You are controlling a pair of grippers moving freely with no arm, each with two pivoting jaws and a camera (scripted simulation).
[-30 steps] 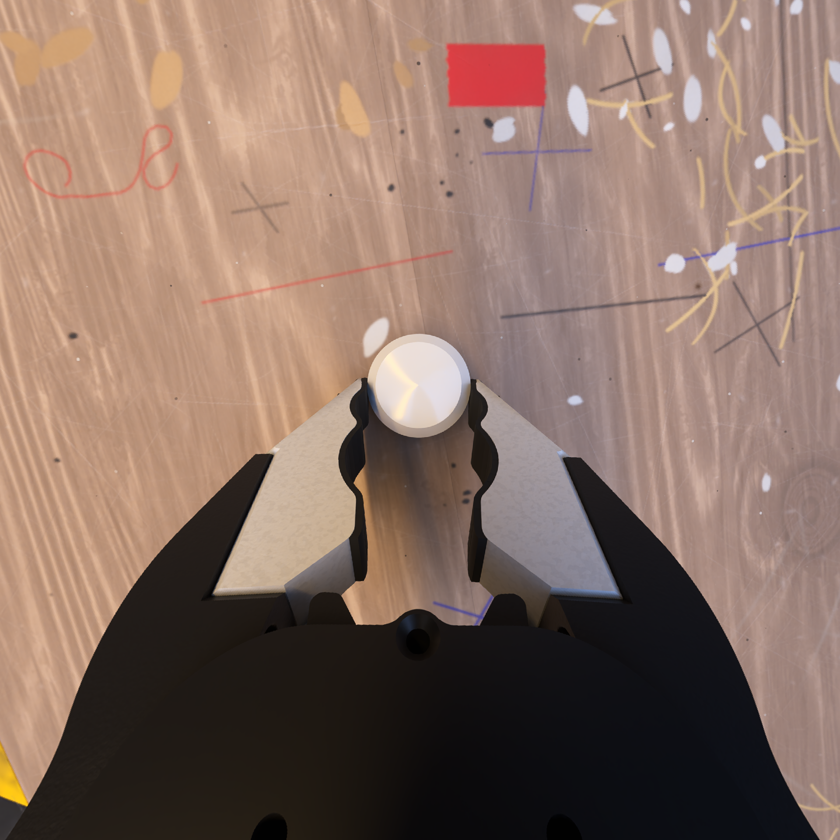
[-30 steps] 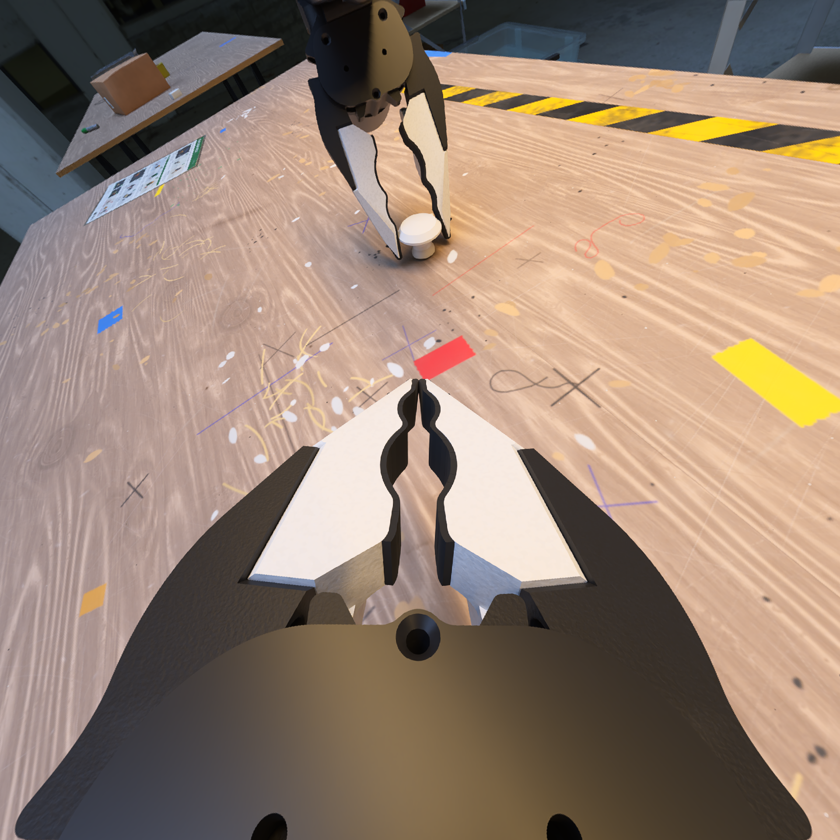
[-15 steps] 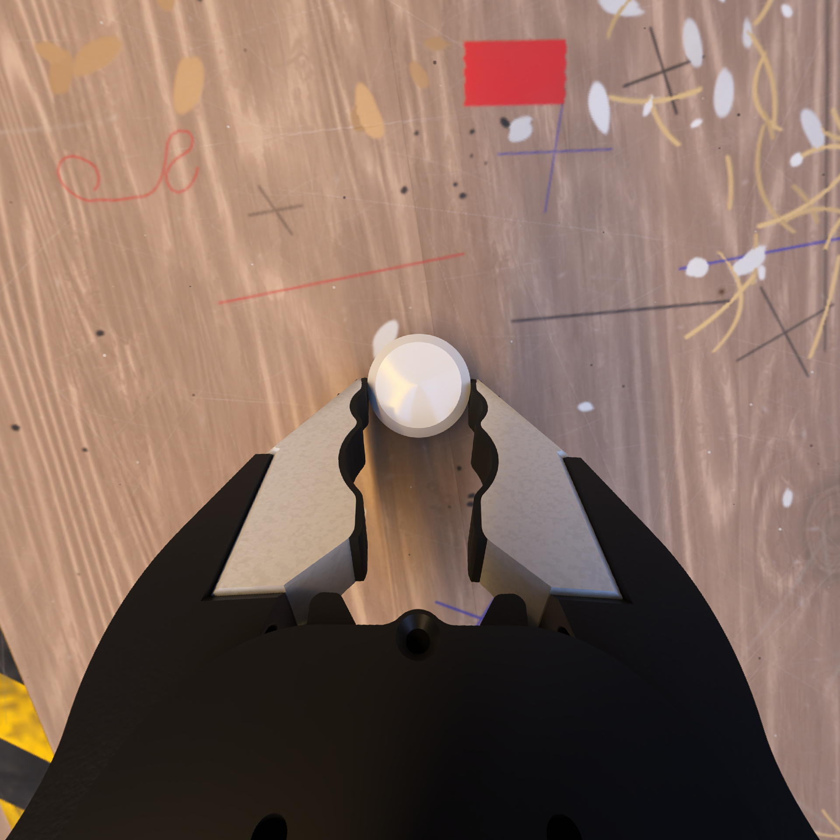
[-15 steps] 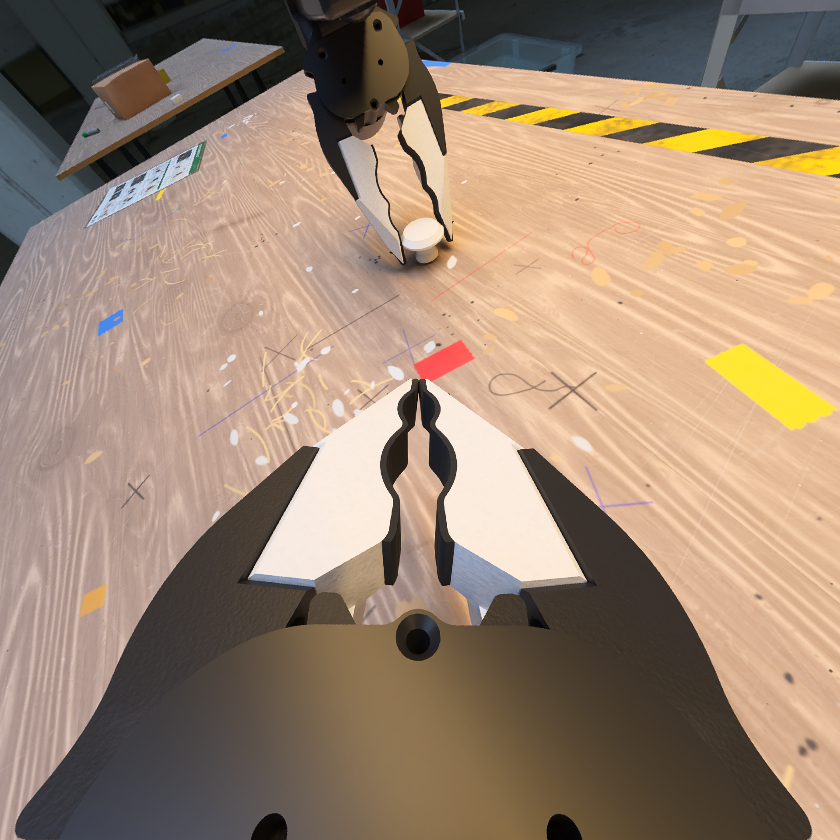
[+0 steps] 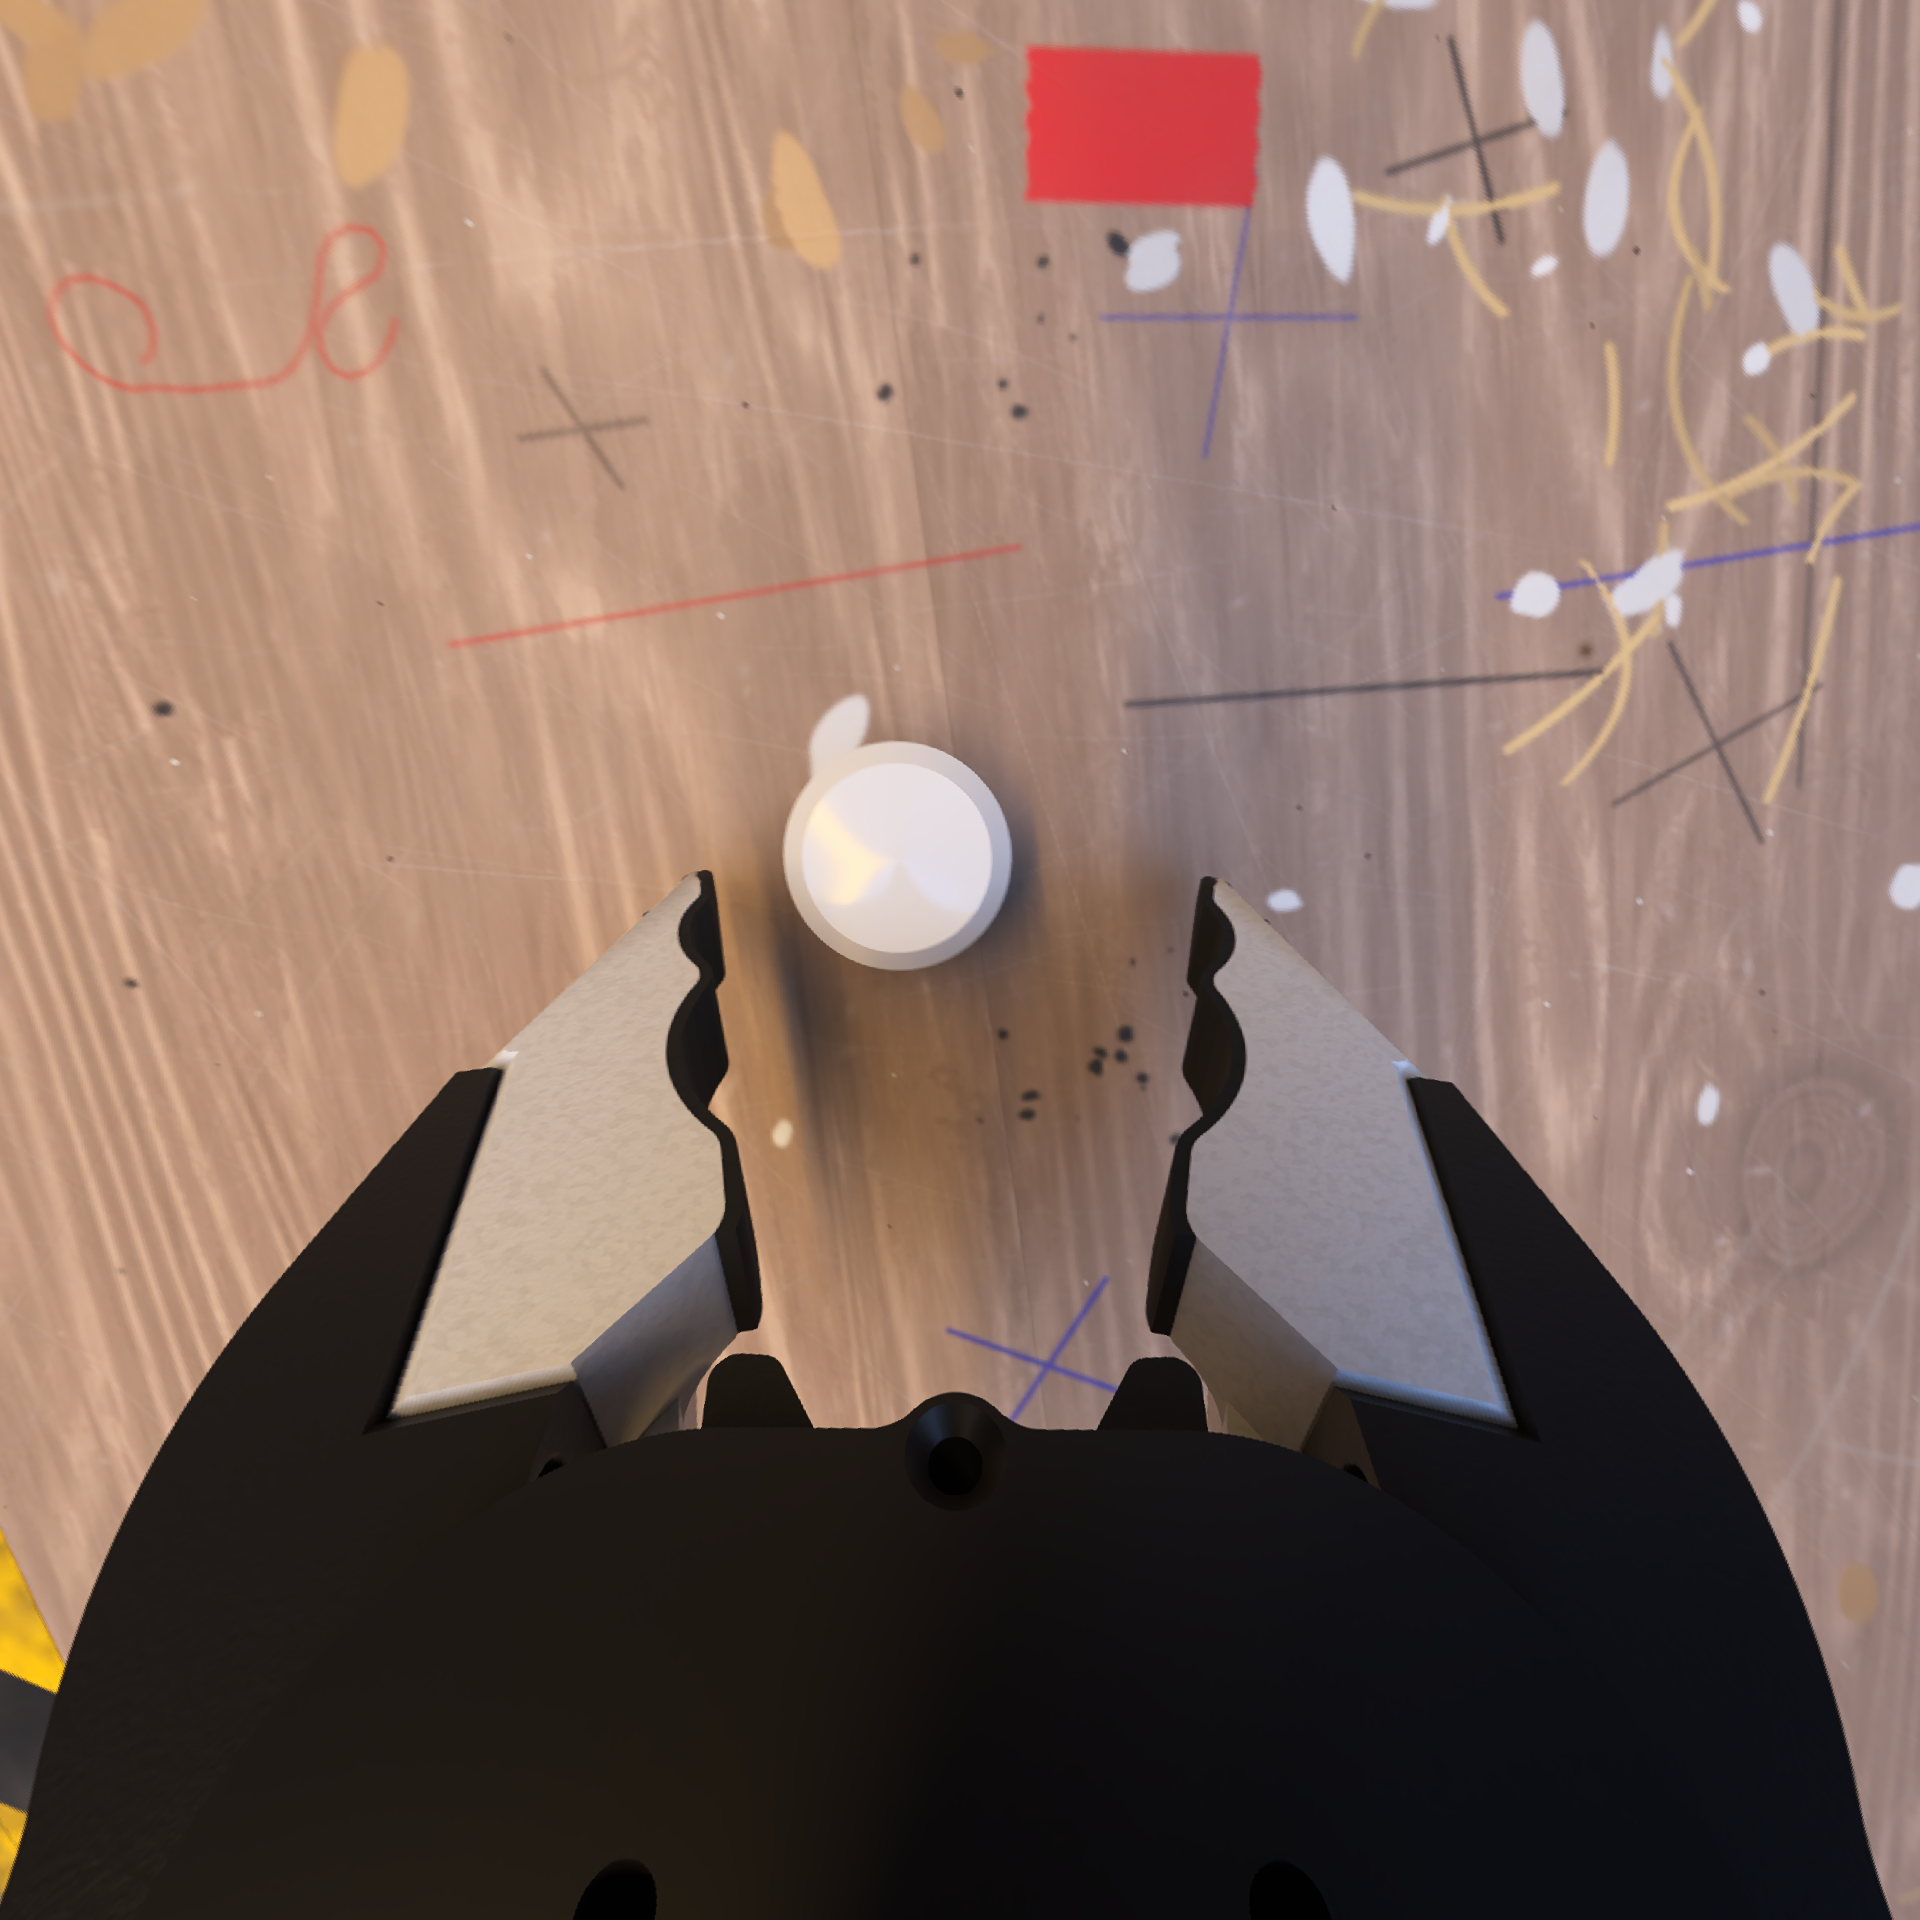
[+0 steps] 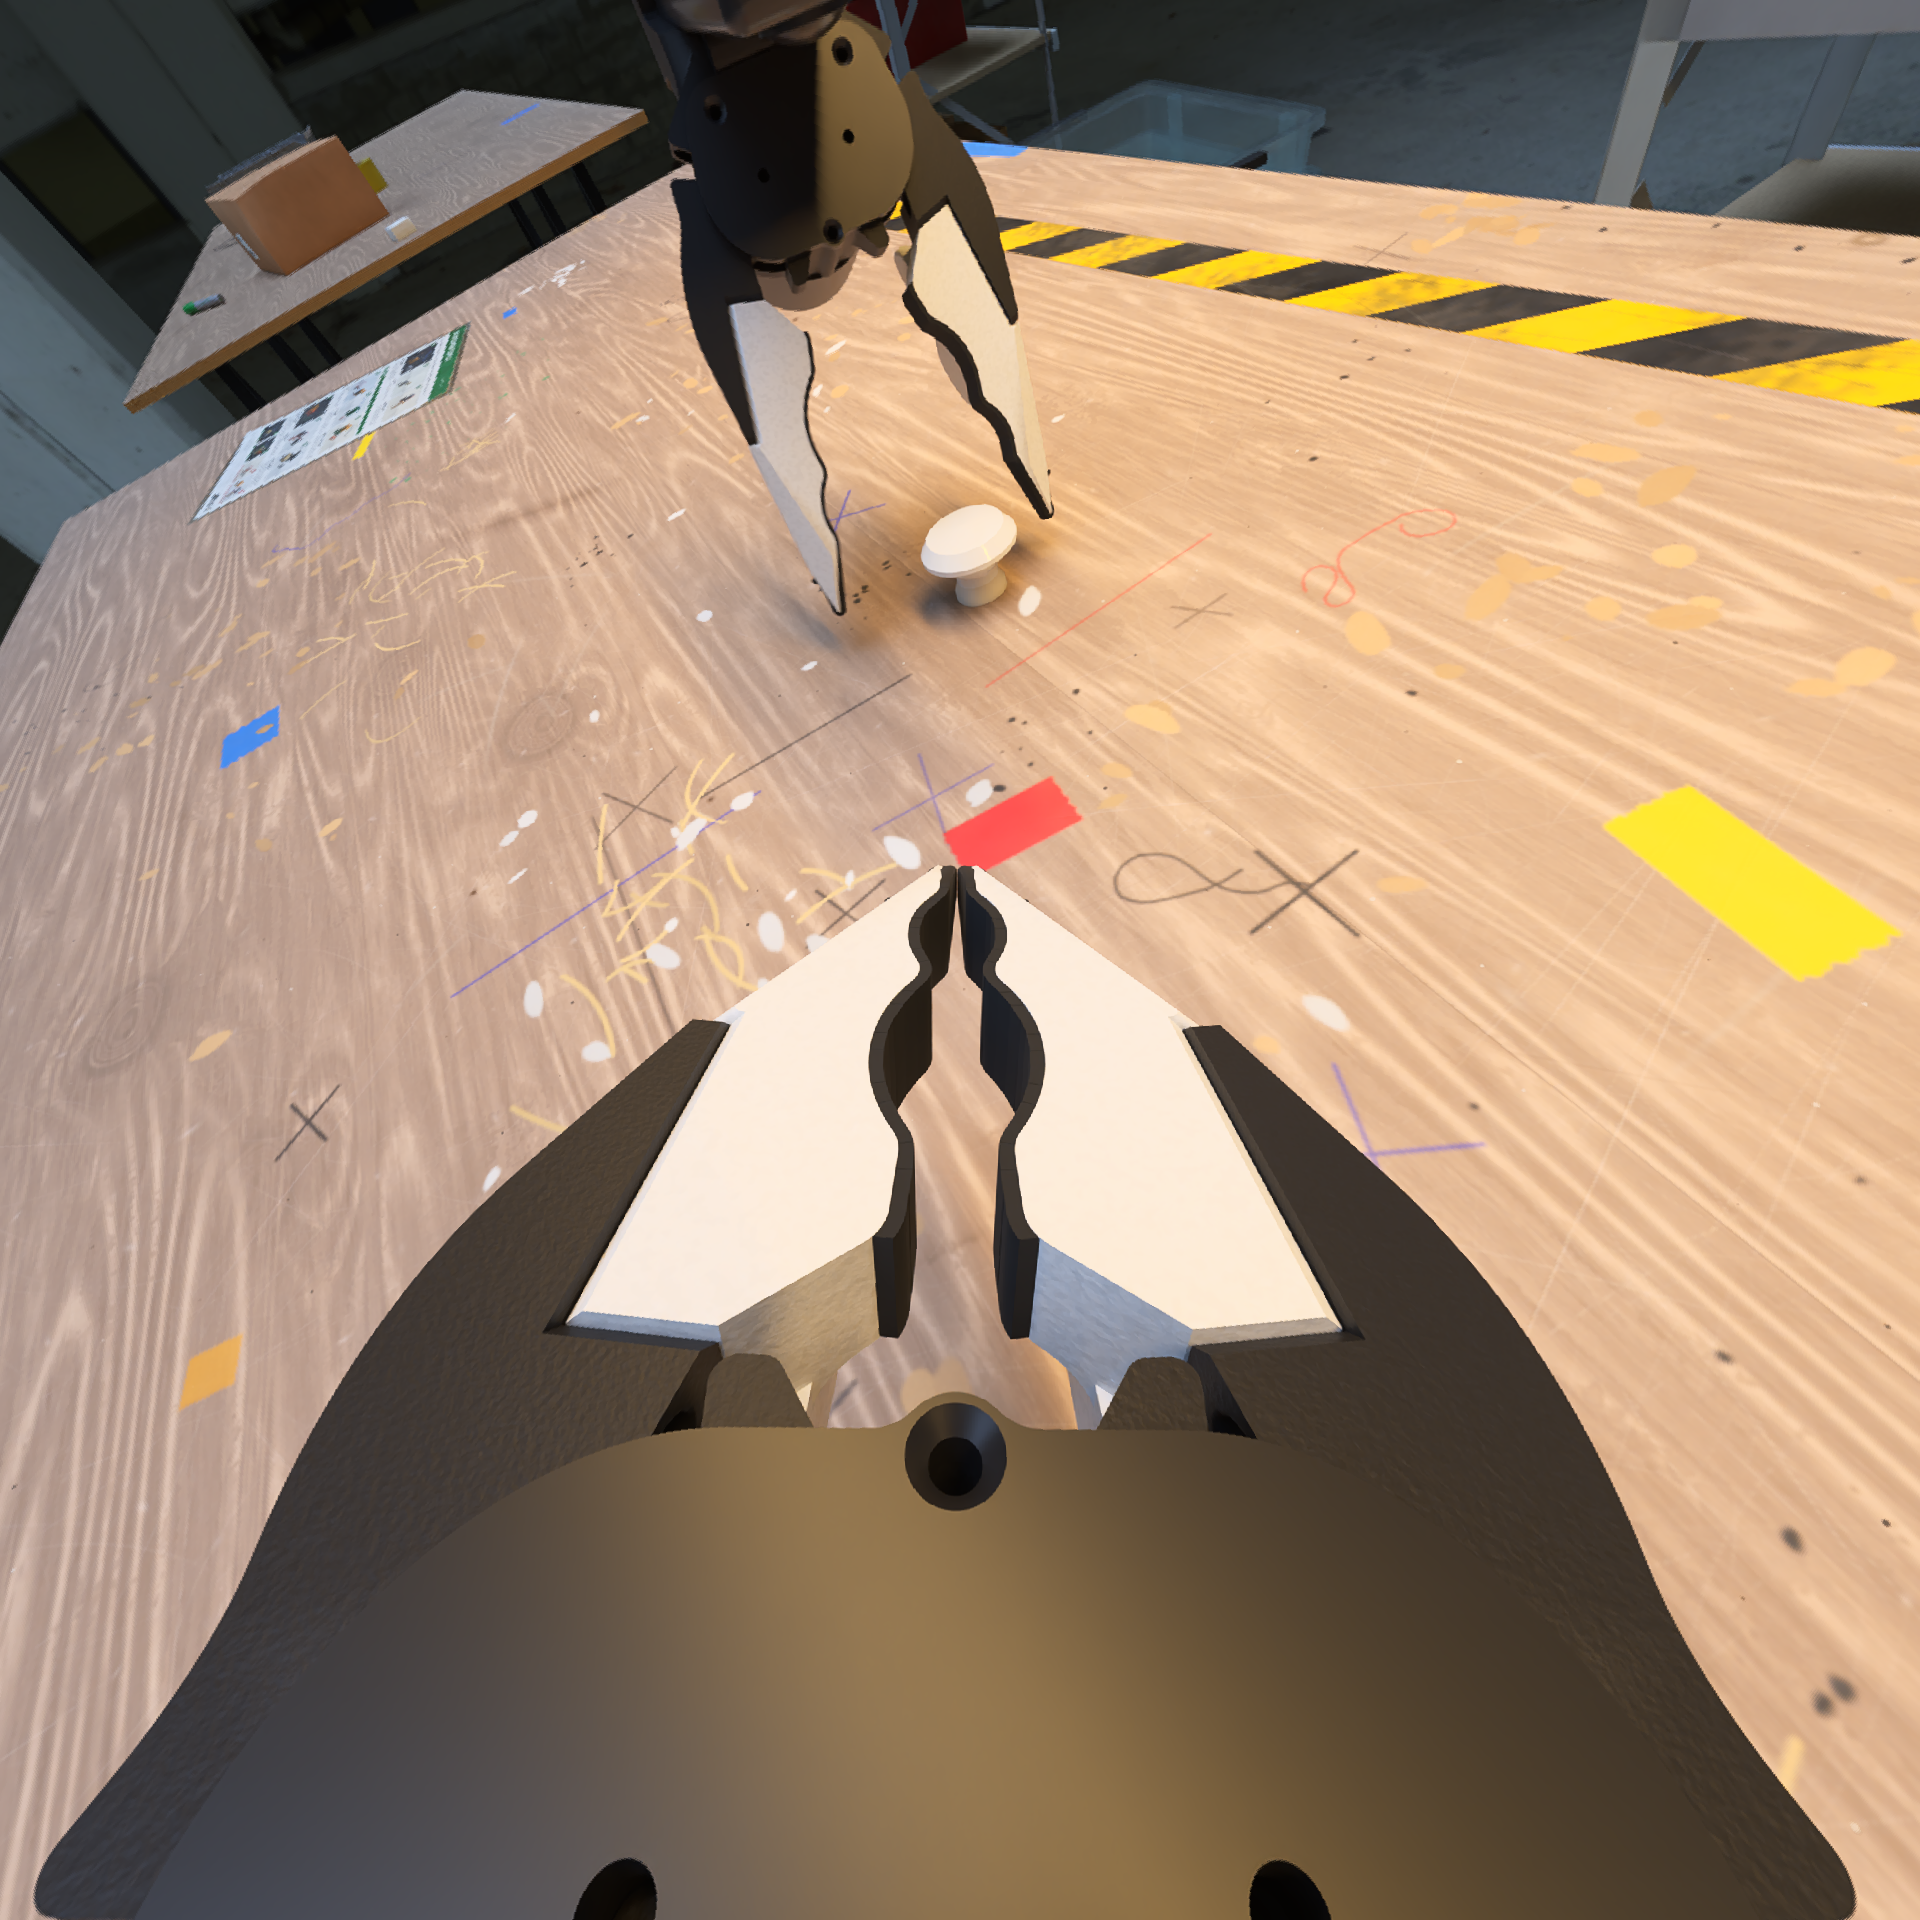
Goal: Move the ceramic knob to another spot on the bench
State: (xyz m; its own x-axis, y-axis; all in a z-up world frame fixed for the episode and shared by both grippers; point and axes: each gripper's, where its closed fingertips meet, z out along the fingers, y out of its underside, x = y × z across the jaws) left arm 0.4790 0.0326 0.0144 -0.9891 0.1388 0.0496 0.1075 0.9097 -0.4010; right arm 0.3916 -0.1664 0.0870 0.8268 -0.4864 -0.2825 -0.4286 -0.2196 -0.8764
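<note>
The white ceramic knob (image 5: 897,854) stands upright on the wooden bench (image 5: 312,727), cap up. My left gripper (image 5: 954,883) is open above it, fingers wide apart; the knob sits just beyond the fingertips, nearer the left finger, touching neither. In the right wrist view the knob (image 6: 968,551) stands on the bench between the left gripper's (image 6: 940,556) spread fingers. My right gripper (image 6: 956,873) is shut and empty, low over the bench (image 6: 1455,1039), well short of the knob.
A red tape patch (image 6: 1011,823) lies just ahead of my right gripper; it also shows in the left wrist view (image 5: 1143,125). Yellow tape (image 6: 1751,881), a blue patch (image 6: 249,736), a printed sheet (image 6: 332,418) and a hazard stripe (image 6: 1455,296) mark the bench. A side table with a box (image 6: 296,203) stands beyond.
My left gripper was shut on the knob; it has opened wide and let it go. The knob now stands free on the bench. My right gripper has not moved.
</note>
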